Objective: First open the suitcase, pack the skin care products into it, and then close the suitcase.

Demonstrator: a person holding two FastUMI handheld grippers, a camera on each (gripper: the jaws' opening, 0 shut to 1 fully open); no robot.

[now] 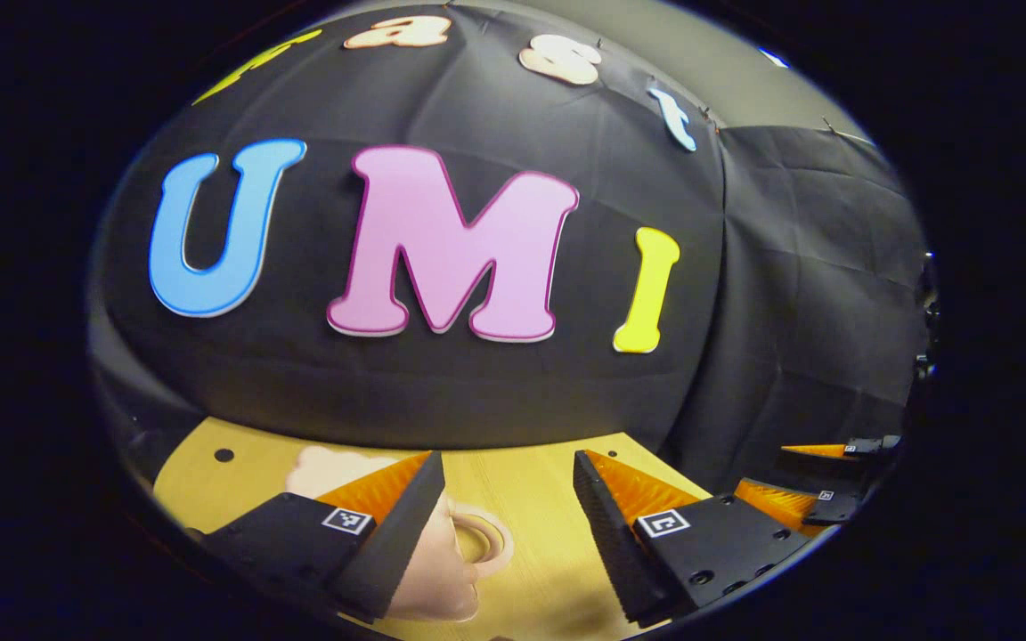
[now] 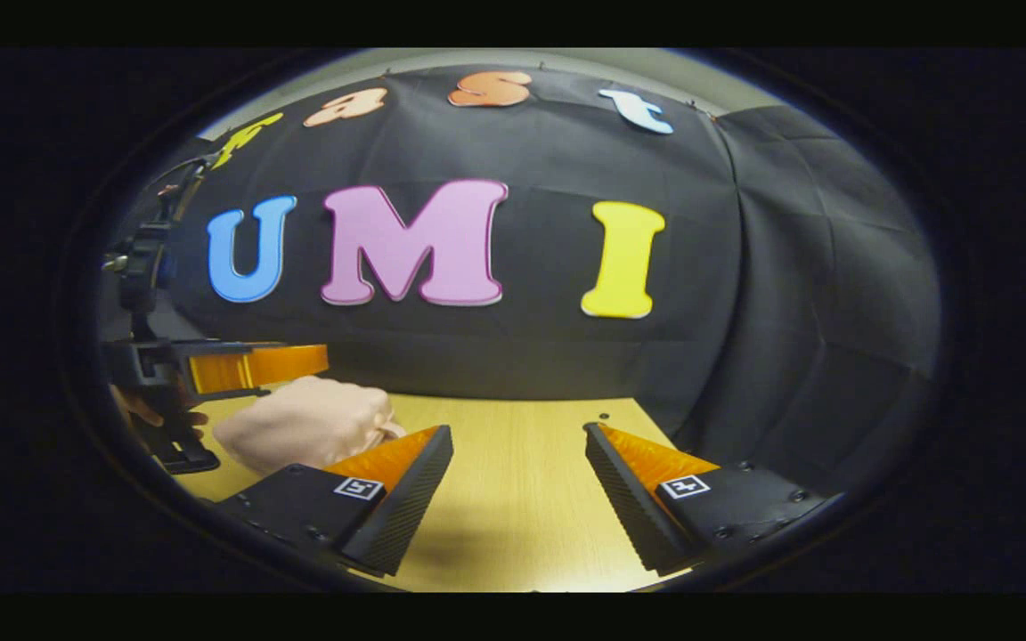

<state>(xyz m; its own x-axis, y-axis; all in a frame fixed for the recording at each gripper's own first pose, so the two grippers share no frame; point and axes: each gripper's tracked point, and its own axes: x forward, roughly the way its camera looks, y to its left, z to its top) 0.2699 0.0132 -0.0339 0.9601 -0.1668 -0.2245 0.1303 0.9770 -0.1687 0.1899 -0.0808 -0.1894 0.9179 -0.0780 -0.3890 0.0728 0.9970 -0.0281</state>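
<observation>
On wooden table point(image 2: 513, 499): pink pouch point(image 2: 304, 434) | behind: black cloth wall point(image 2: 789, 294)

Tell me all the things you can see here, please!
suitcase: one, soft pale pink, with a loop handle, lying closed on the table at the left, under the left gripper.
table: one, light wood, with small dark holes, in front of the wall.
booth wall: one, black cloth, behind the table and on its right side.
left gripper: one, jaws wide apart and empty, above the suitcase handle; in the right gripper view it is at the far left.
right gripper: one, jaws wide apart and empty, above bare table; in the left gripper view it is at the far right.
hand: one, holding the left gripper, at the far left of the right gripper view.
</observation>
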